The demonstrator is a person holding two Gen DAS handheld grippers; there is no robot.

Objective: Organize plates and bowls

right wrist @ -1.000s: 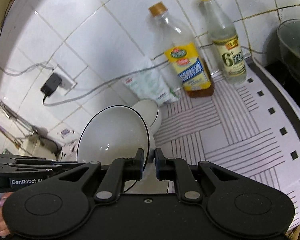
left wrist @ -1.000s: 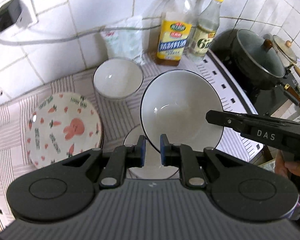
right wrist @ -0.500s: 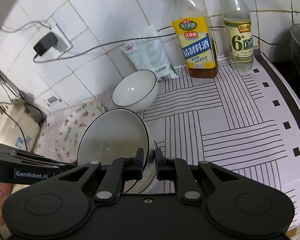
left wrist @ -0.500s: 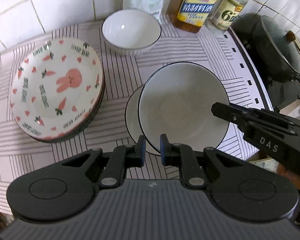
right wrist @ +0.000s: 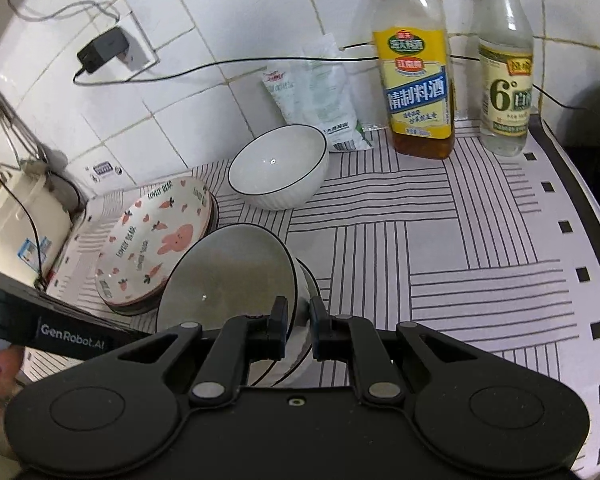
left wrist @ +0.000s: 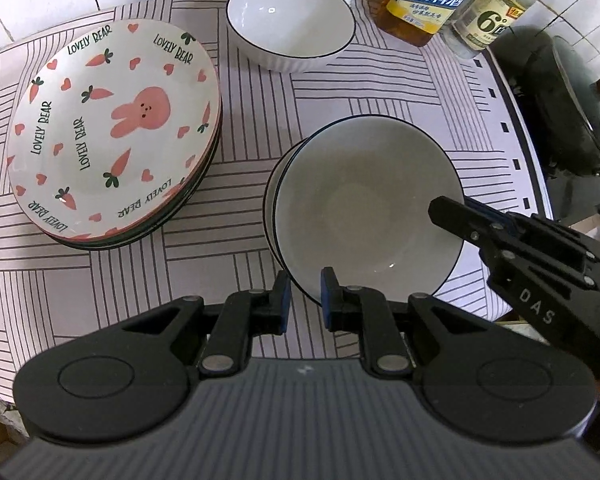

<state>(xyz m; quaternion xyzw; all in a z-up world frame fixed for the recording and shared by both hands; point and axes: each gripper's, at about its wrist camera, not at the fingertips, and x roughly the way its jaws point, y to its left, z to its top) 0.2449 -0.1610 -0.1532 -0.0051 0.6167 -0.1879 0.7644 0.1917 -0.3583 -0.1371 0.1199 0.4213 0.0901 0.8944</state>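
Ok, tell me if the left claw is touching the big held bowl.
Touching. In the left wrist view the left claw is shut on the near rim of the large bowl, the dark rim line running between its pads.

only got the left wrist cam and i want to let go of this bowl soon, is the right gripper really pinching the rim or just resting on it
Observer: Pinching. In the right wrist view the right gripper has its jaws closed across the rim of the held bowl, one inside and one outside.
Operator: is it seated flat in the one below
Observer: No. It is tilted toward the plate stack, and the white wall of the lower bowl shows beside it.
Operator: anything past the plates i could hit
Observer: Yes, a white appliance with cords stands just beyond the stack, by the wall.
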